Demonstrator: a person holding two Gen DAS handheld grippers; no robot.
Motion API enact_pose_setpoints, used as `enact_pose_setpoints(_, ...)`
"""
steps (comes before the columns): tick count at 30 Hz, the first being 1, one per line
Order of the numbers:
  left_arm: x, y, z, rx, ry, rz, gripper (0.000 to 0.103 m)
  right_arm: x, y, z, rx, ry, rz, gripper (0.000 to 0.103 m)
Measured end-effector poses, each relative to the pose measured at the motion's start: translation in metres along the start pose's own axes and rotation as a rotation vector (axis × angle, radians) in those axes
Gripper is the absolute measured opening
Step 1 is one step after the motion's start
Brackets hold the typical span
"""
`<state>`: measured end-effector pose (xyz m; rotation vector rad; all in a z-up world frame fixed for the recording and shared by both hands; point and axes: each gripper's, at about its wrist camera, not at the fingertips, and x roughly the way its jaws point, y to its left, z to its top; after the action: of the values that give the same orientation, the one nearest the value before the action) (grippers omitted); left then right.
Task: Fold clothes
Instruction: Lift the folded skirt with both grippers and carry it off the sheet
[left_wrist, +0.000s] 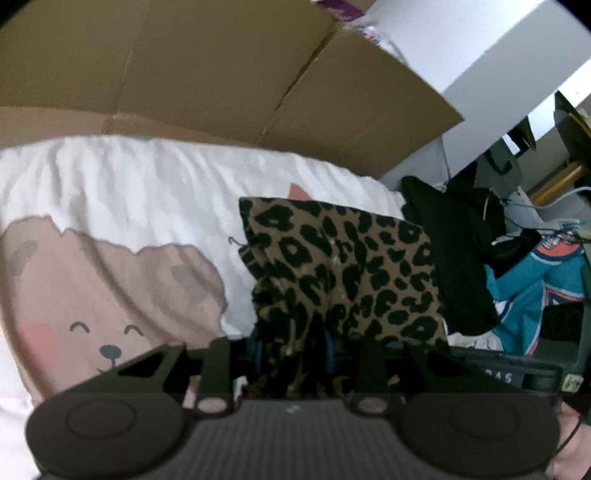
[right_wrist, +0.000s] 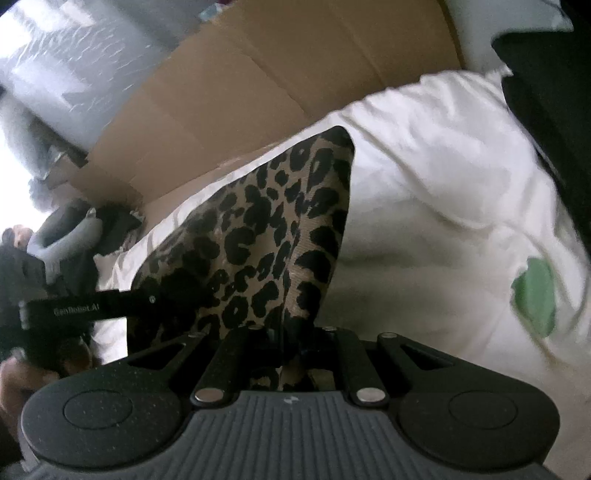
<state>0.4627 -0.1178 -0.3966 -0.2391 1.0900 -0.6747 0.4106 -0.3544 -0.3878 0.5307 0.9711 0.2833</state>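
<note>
- One leopard-print garment (left_wrist: 343, 266) is the piece in hand: it hangs bunched above the bed, its near edge gathered into both grippers, its far part sagging toward the white duvet (left_wrist: 155, 184).
- The left gripper (left_wrist: 295, 347) has its jaws clamped on the near edge of the cloth; printed fabric bunches between the blue-edged fingers.
- The right gripper (right_wrist: 295, 332) likewise has its jaws closed on a pleat of the same garment, which rises in a tall peak (right_wrist: 332, 140) just beyond it.
- Held at two points along one edge, the cloth drapes under its own weight; my judgement is that this hold serves to spread or carry an edge across for a fold, though whether a fold is being opened or closed I cannot tell.
- In the right wrist view the other gripper's black body shows at the left, near the cloth, so the two holds sit close together.
- The duvet carries one bear face (left_wrist: 107, 306) print at the near left and one green patch (right_wrist: 535, 295) on the right.
- To the right of the garment lie one black garment (left_wrist: 454, 258) and one teal jersey (left_wrist: 535, 288), heaped, not folded as far as shows.
- One flattened cardboard sheet (left_wrist: 221, 74) stands along the far side of the bed.
</note>
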Motion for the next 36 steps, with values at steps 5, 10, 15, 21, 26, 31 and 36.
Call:
enact_pose_setpoints(5, -0.012, -0.016, 0.002, -0.002, -0.029, 0.009, 0.030, -0.017, 0.007, 0.005, -0.031, -0.028, -0.002, 0.005)
enact_pose_setpoints(10, -0.033, -0.041, 0.008, 0.032, -0.080, 0.020, 0.030, -0.041, 0.015, 0.007, -0.071, -0.097, 0.002, 0.005)
enact_pose_setpoints(15, -0.053, -0.065, 0.013, 0.055, -0.145, 0.028, 0.030, -0.066, 0.019, 0.017, -0.093, -0.156, 0.024, 0.006)
enact_pose_setpoints(21, -0.064, -0.100, 0.024, 0.080, -0.182, 0.030, 0.029, -0.101, 0.016, 0.029, -0.144, -0.243, 0.036, 0.005)
enact_pose_setpoints(26, -0.057, -0.131, 0.028, 0.084, -0.217, 0.000, 0.029, -0.132, 0.001, 0.036, -0.129, -0.306, 0.019, 0.005)
enact_pose_setpoints(31, -0.042, -0.158, 0.027, 0.076, -0.230, -0.051, 0.029, -0.163, -0.018, 0.035, -0.122, -0.352, -0.044, 0.005)
enact_pose_setpoints(36, -0.021, -0.190, 0.025, 0.072, -0.225, -0.103, 0.029, -0.194, -0.037, 0.034, -0.115, -0.398, -0.106, 0.005)
